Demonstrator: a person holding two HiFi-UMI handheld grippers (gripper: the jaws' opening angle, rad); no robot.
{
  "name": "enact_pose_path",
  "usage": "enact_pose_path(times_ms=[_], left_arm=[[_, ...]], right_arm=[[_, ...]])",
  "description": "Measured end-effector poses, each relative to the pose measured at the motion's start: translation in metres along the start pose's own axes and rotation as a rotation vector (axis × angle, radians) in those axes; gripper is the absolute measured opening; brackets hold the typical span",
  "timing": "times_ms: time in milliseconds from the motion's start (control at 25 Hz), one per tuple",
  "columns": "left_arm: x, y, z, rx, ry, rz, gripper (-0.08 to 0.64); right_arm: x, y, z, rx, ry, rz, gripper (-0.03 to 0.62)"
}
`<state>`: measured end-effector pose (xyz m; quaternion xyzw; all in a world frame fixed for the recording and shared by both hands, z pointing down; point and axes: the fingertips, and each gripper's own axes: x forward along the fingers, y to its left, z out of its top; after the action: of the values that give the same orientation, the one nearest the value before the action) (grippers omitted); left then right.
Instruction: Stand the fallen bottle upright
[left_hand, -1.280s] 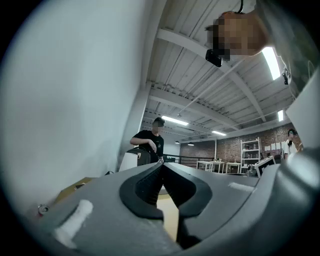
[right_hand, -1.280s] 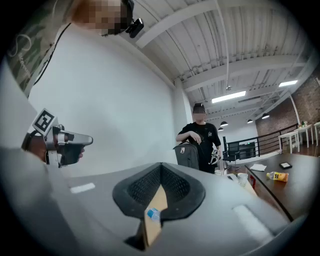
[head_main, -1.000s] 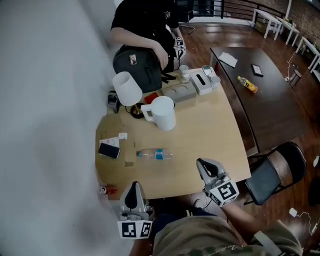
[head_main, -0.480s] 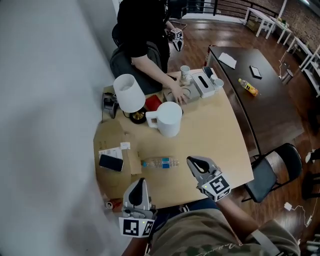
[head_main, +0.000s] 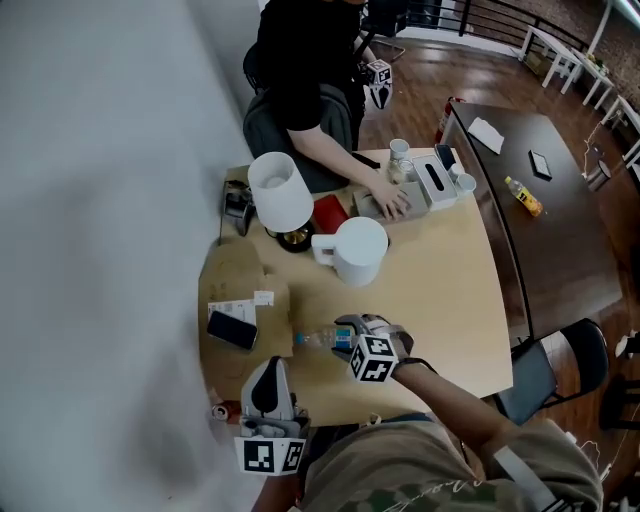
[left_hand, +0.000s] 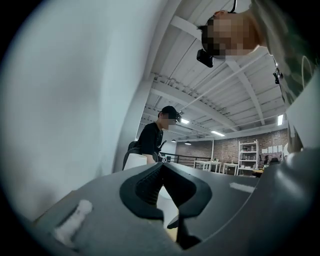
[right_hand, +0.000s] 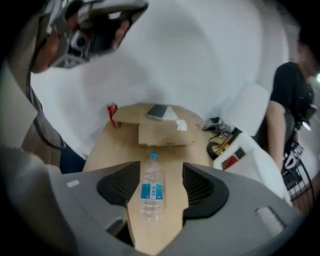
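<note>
Bottle (right_hand: 151, 192), 1, lies between opening jaws of right gripper (right_hand: 161, 189); left gripper (left_hand: 161, 172) closed, empty.

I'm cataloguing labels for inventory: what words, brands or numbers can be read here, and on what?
None readable.
Bottle: blue label with barcode, print too blurred.
Paper slips: too small.
Cube on right tool, jaws opening around bottle: square marker pattern, no words.

- White wall (head_main: 100, 200) along the left side.
- Dark wooden floor (head_main: 440, 72) beyond a pale wooden table (head_main: 440, 290).
- Dark table (head_main: 560, 240) and black chair (head_main: 578, 345) to the right.
- Ceiling strip lights (left_hand: 217, 133) glow.
</note>
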<state>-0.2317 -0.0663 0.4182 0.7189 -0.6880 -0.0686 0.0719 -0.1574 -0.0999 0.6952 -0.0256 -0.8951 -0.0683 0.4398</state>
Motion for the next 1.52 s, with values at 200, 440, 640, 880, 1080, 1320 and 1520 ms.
enact_pose_path(times_ms=[200,440,640,880,1080,1320,1520], left_arm=[[0.008,0.002,0.000,0.013,0.019,0.021,0.003],[0.004,0.005,-0.004,-0.004,0.030,0.057,0.003],[-0.002,0.015,-0.013,-0.004,0.056,0.077,0.003],[-0.001,0.004,-0.006,0.017,0.049,0.051,0.003],[0.007,-0.011,-0.012,0.021,0.067,0.009,0.003],[0.021,-0.055,-0.025,0.042,0.094,-0.080,0.003],[0.027,-0.073,-0.028,0.067,0.118,-0.109,0.003]], right_arm=[[0.116,0.019,-0.028,-0.074,0.266,0.196,0.298],[0.176,0.033,-0.067,-0.227,0.459,0.207,0.311],[0.185,0.030,-0.062,-0.238,0.446,0.192,0.313],[0.154,0.024,-0.059,-0.221,0.257,0.101,0.313],[0.061,-0.001,-0.029,-0.077,-0.227,-0.055,0.313],[-0.002,-0.026,-0.055,0.203,-0.619,-0.192,0.314],[-0.014,-0.011,-0.068,0.224,-0.708,-0.194,0.316]])
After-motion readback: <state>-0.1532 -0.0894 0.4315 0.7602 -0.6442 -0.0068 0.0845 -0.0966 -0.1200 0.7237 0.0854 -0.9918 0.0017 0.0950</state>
